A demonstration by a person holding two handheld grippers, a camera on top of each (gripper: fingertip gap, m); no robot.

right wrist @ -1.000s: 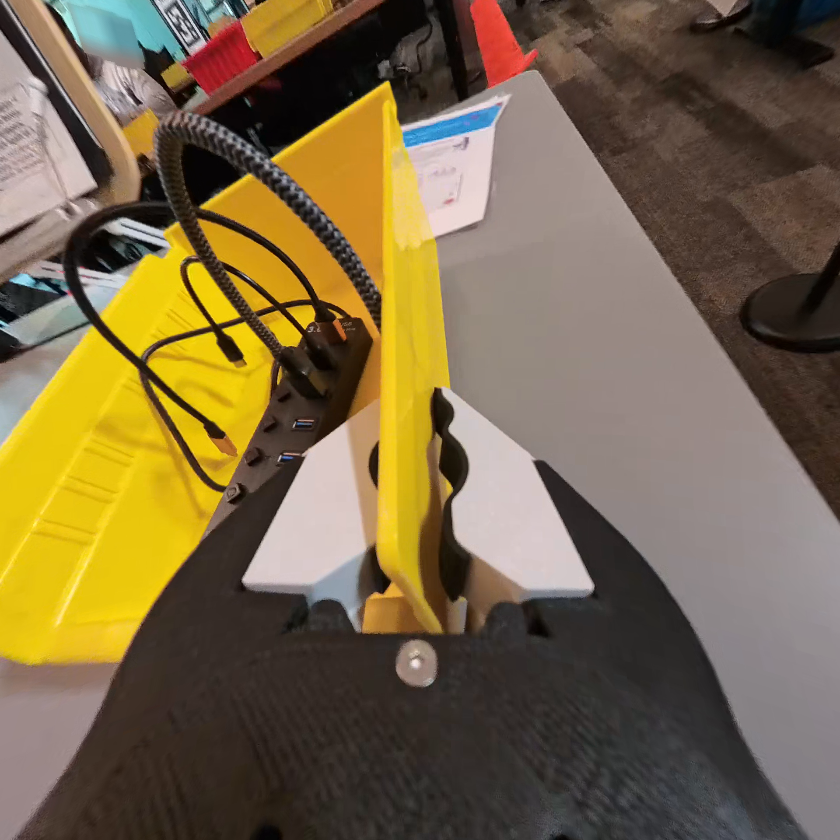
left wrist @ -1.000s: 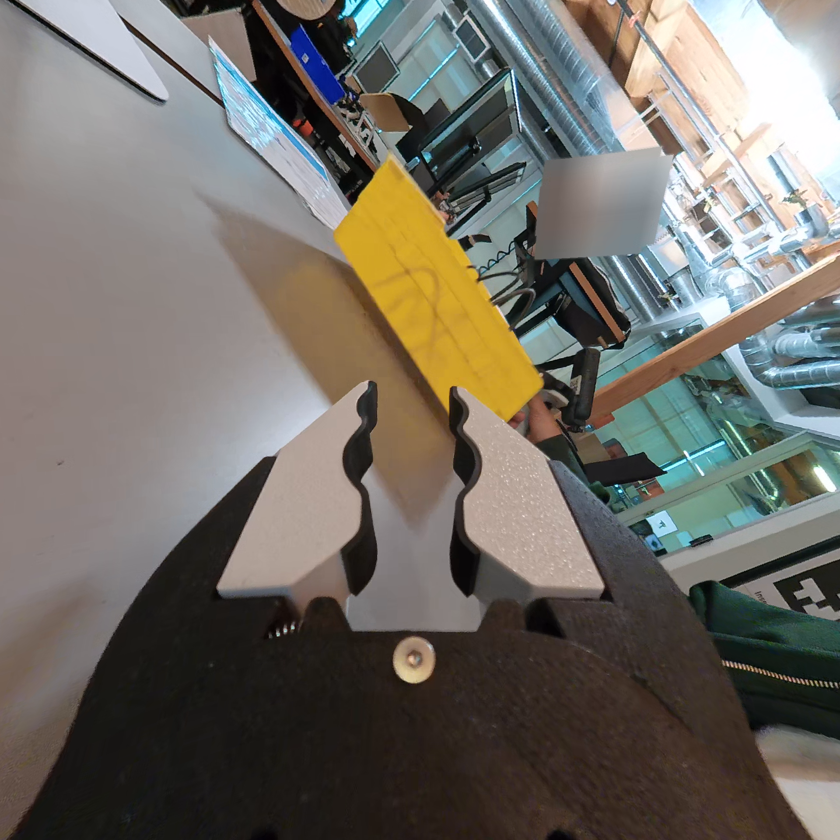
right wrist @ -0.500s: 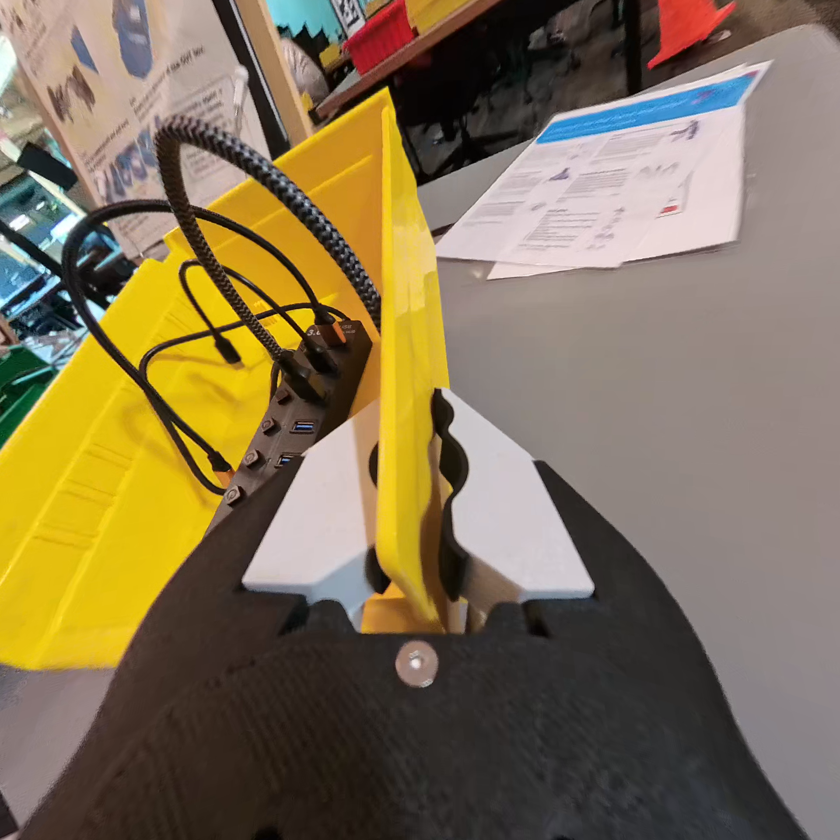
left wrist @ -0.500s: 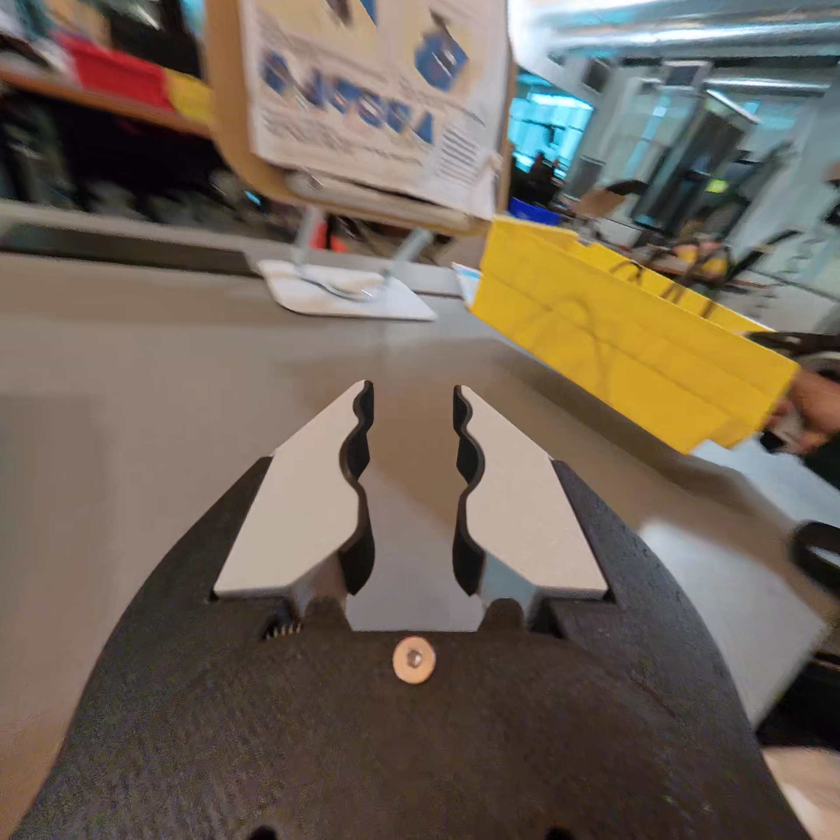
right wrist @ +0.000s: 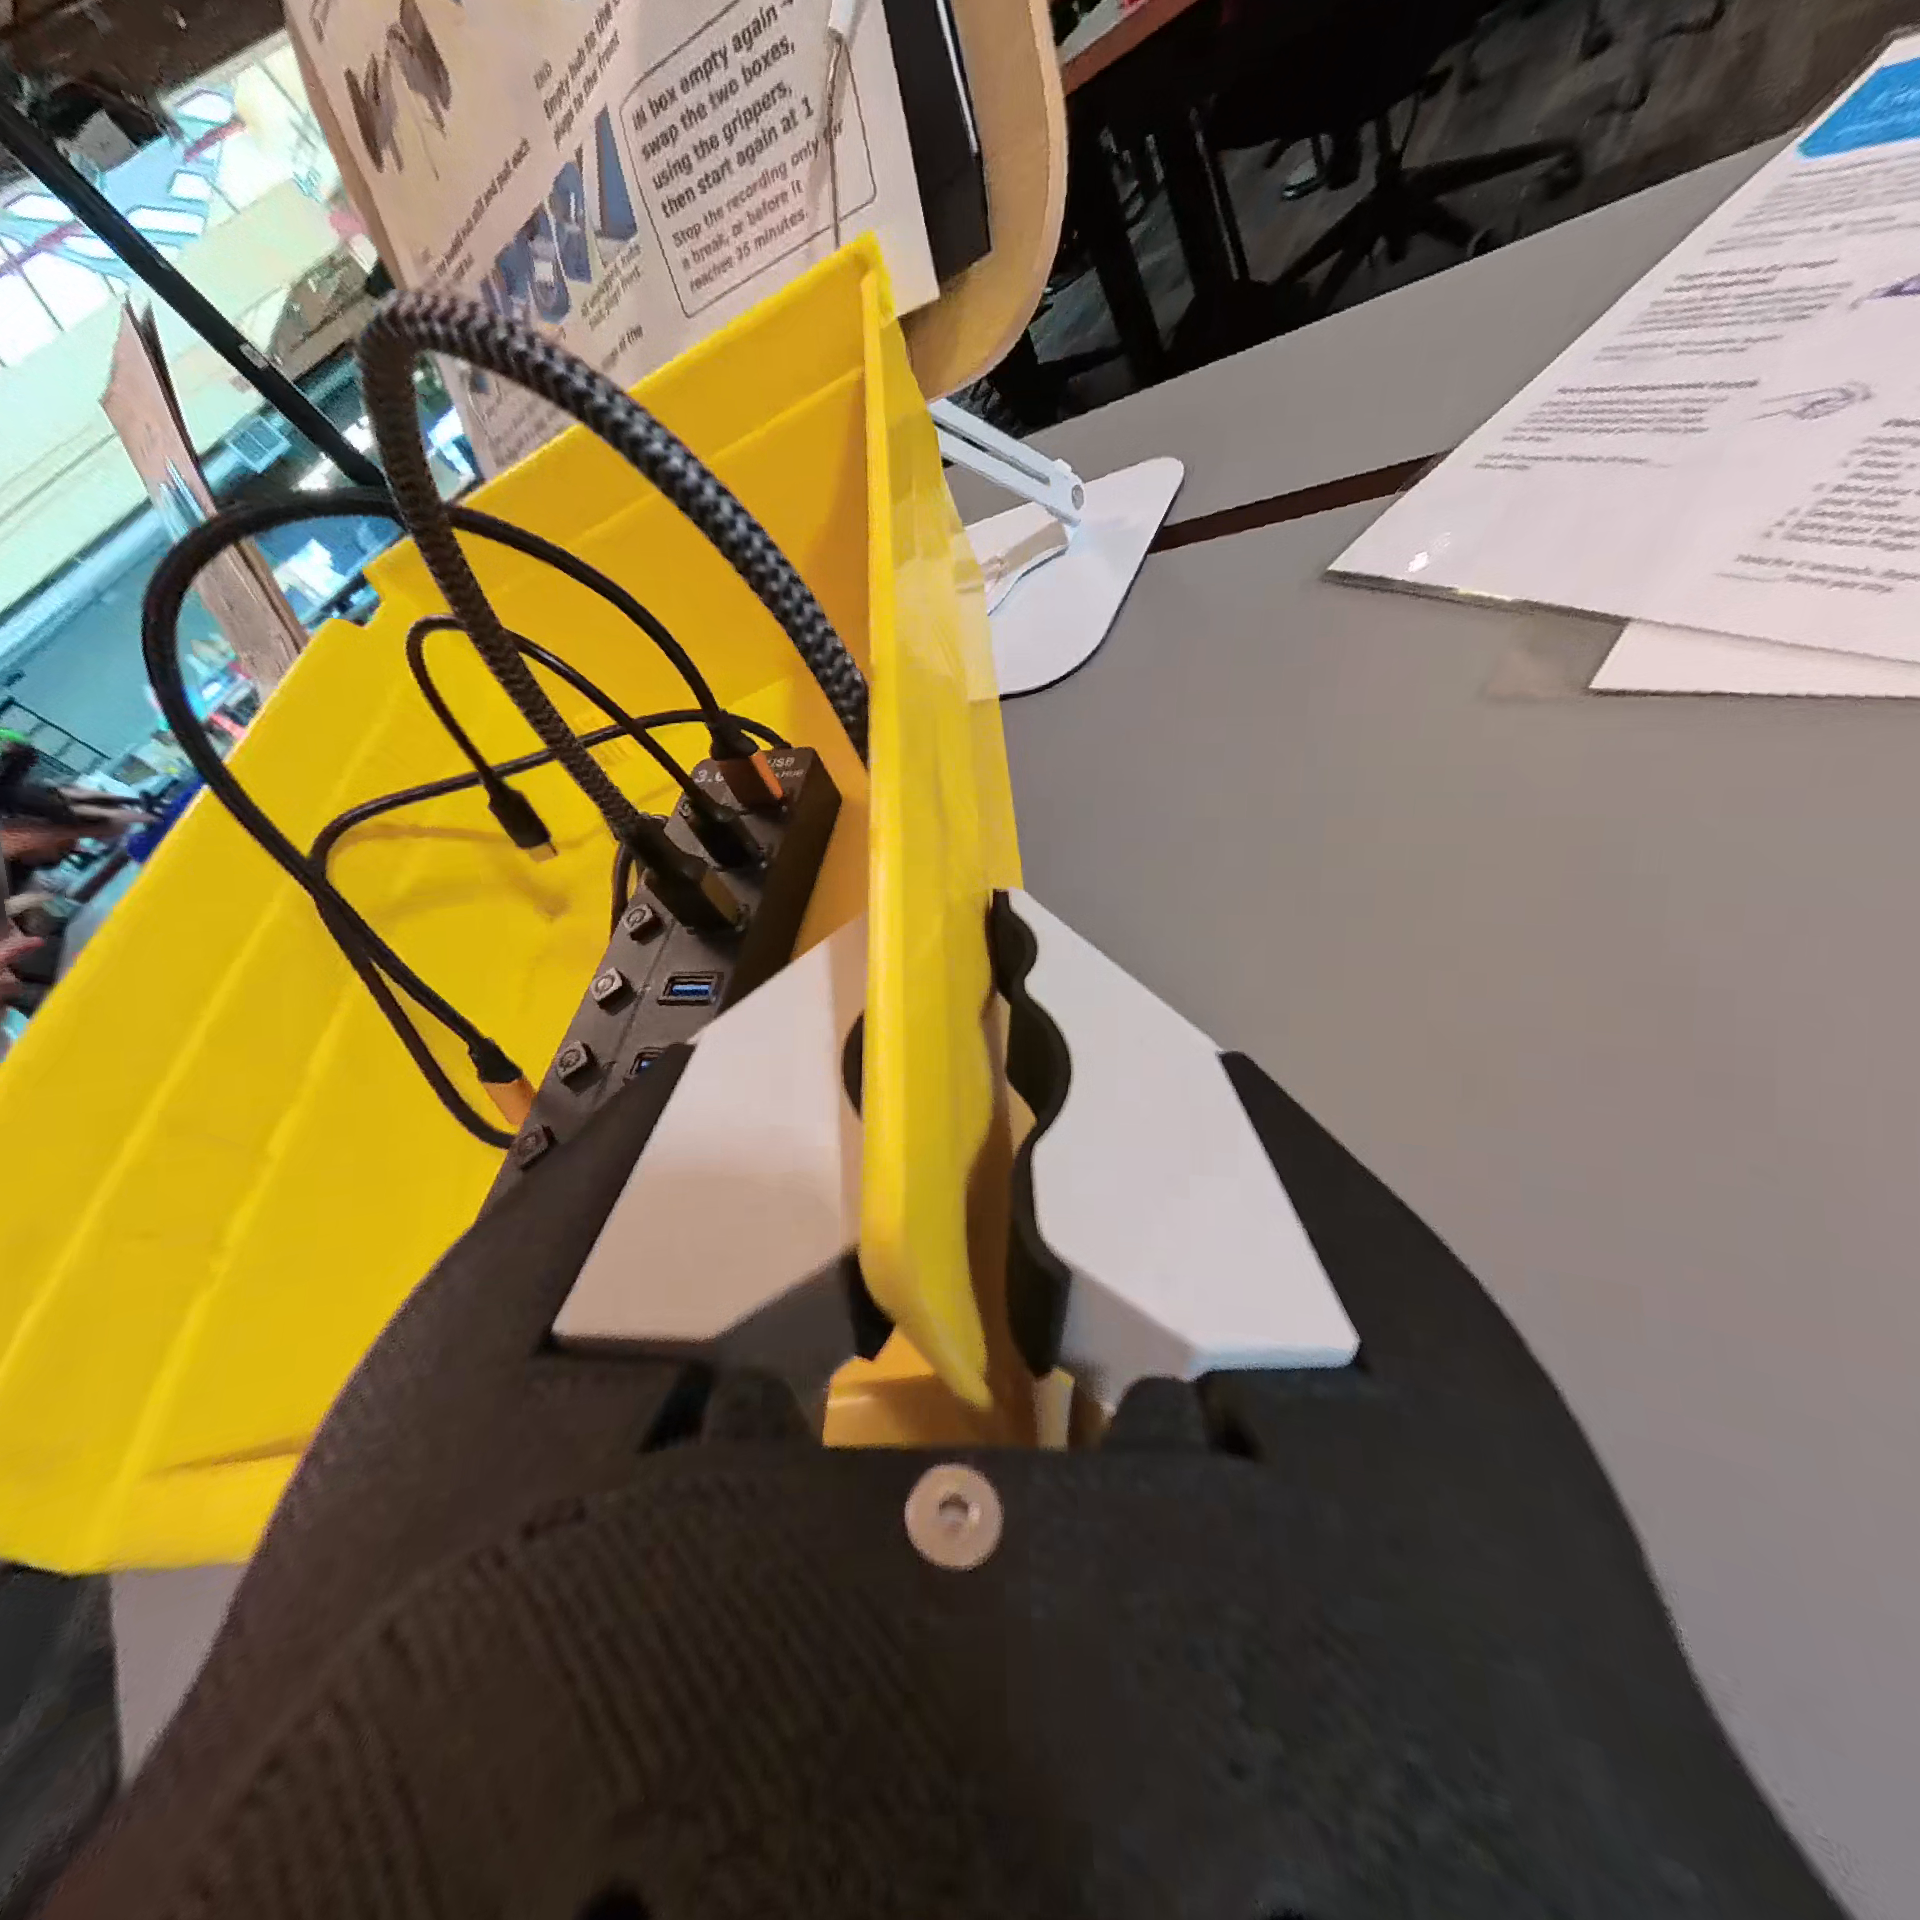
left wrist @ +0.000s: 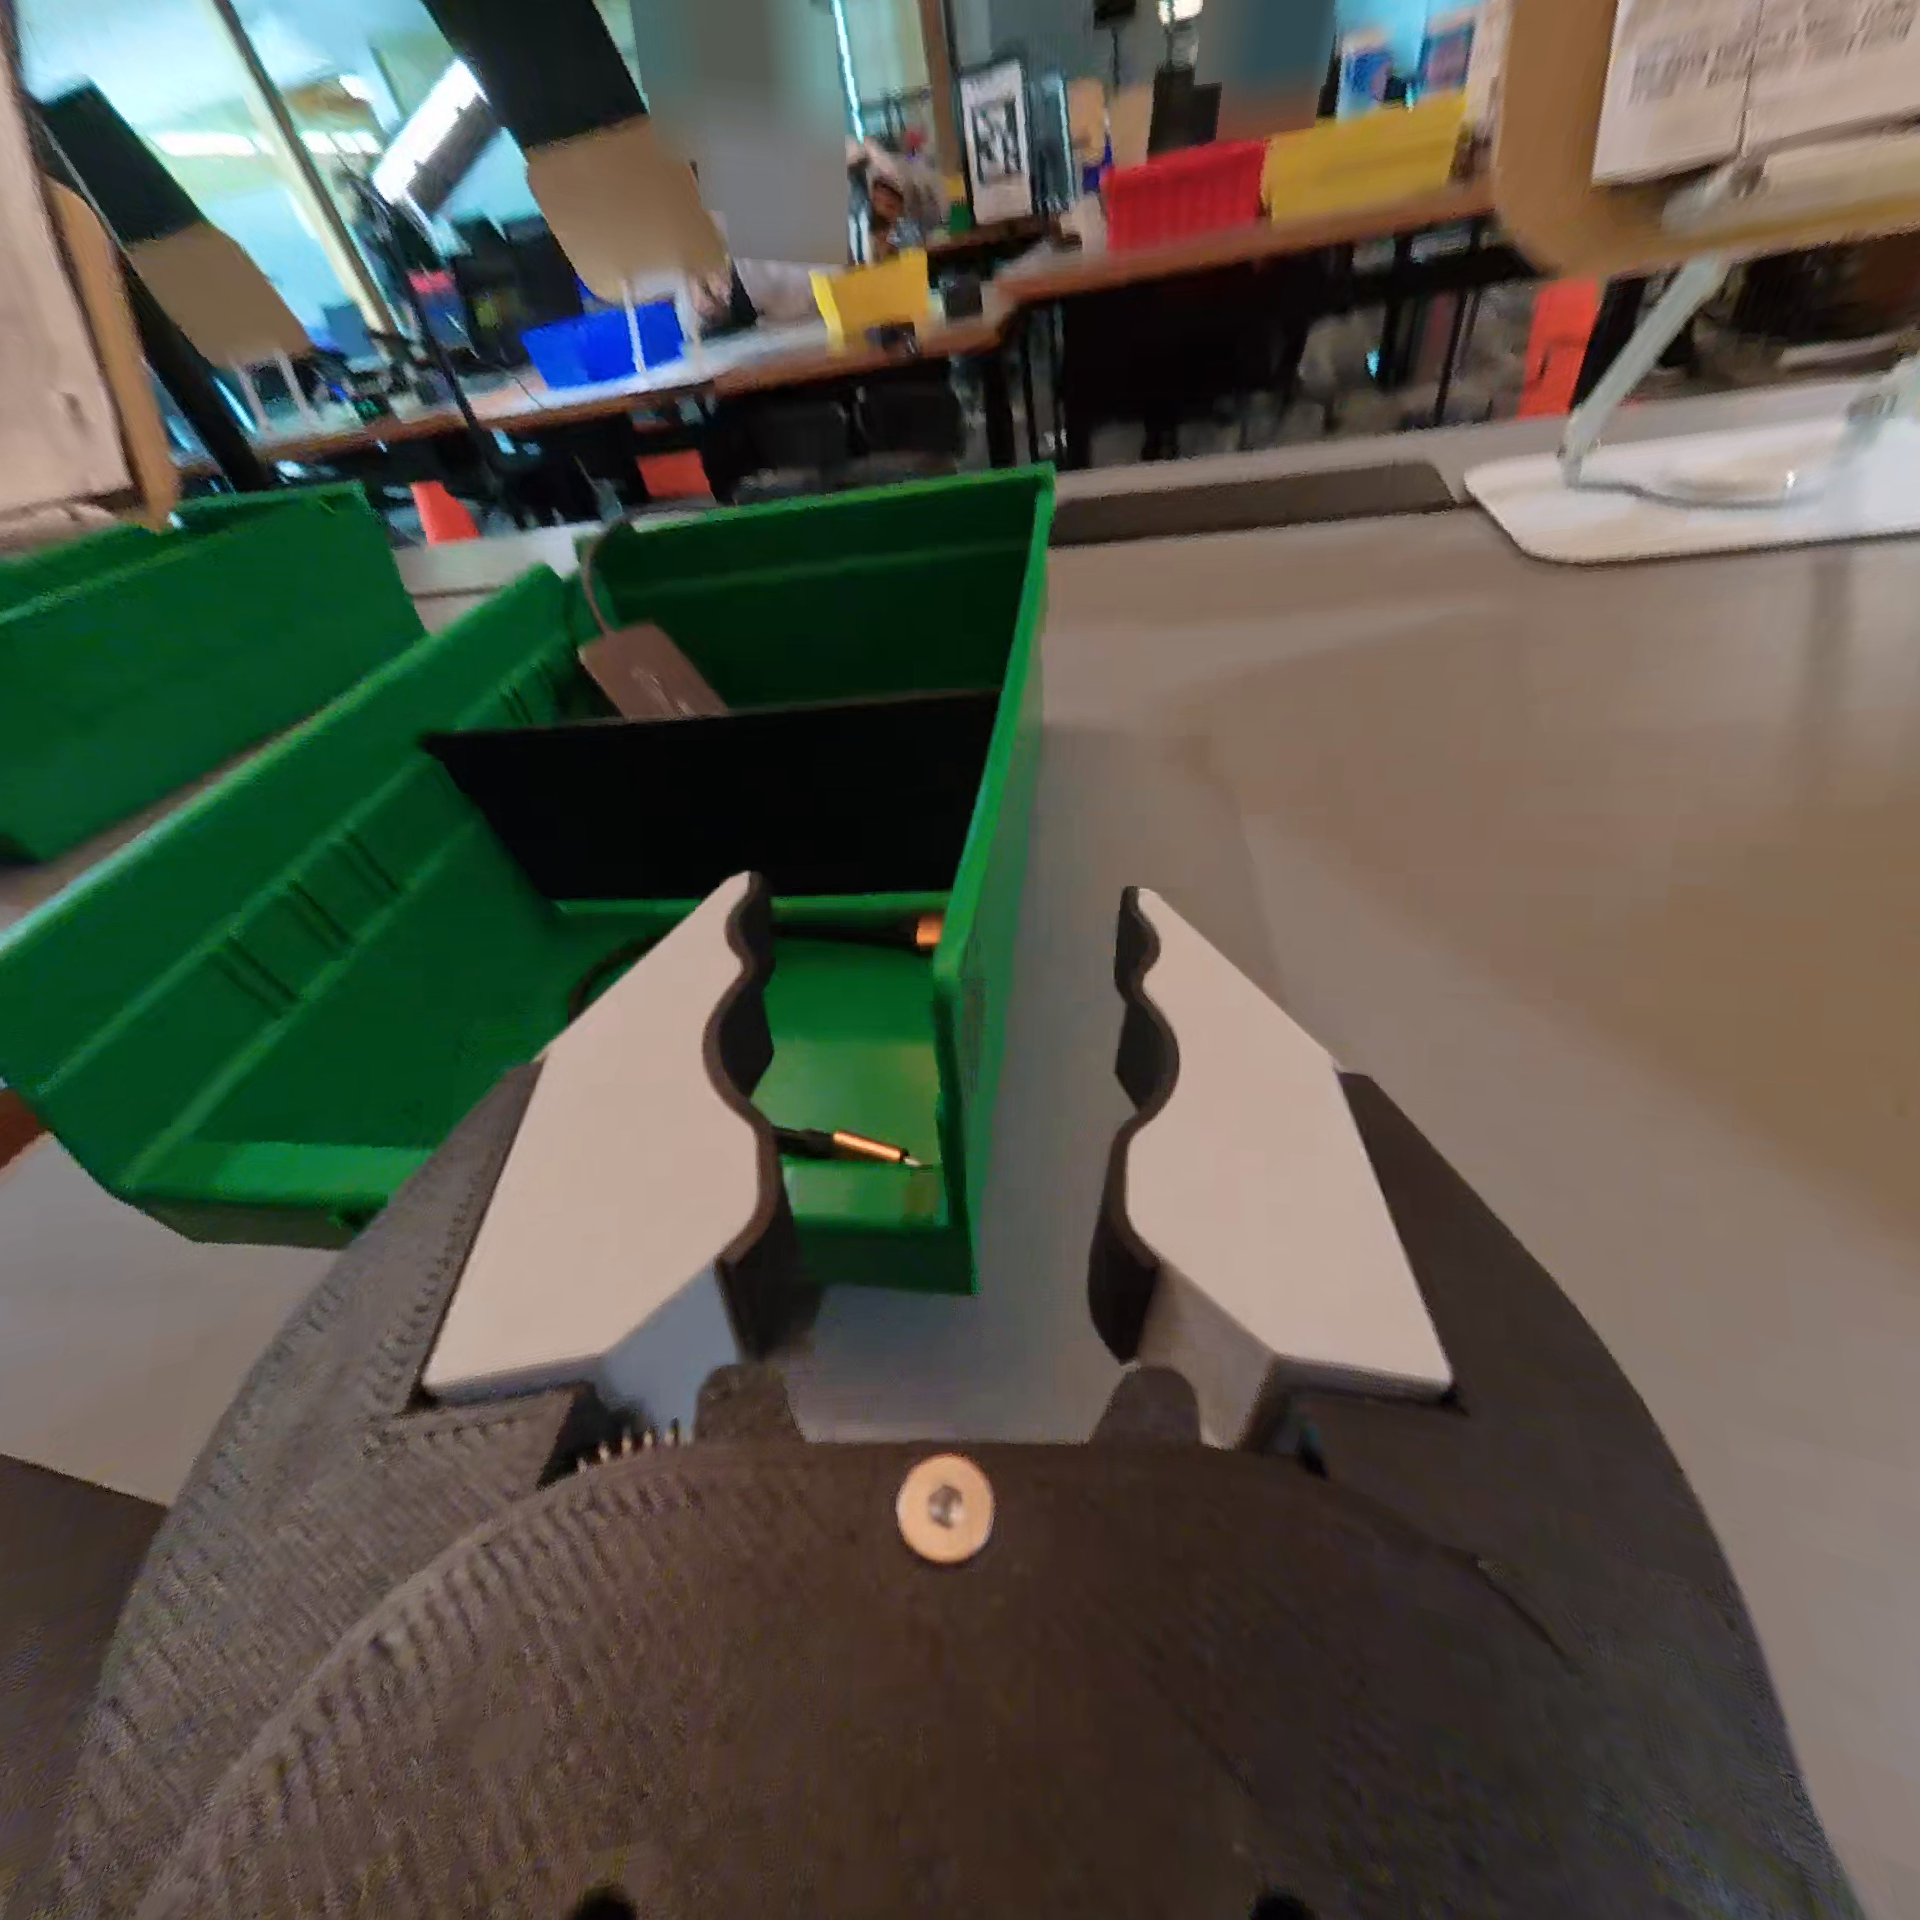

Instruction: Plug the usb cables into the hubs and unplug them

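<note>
The right gripper (right wrist: 925, 935) is clenched on the side wall of the yellow bin (right wrist: 925, 790), in which a black hub (right wrist: 717, 935) with plugged cables (right wrist: 488, 540) is held; the left gripper (left wrist: 940, 914) is spread wide, straddling the green bin's (left wrist: 997, 883) wall on the table (left wrist: 1507, 831).

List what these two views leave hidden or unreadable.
- Left wrist view: the green bin floor behind the black divider is hidden; the left gripper, open, covers part of the near compartment.
- Right wrist view: the hub near end sits behind the right gripper, so its port count is unknown.
- Right wrist view: the yellow bin left corner runs off the edge.
</note>
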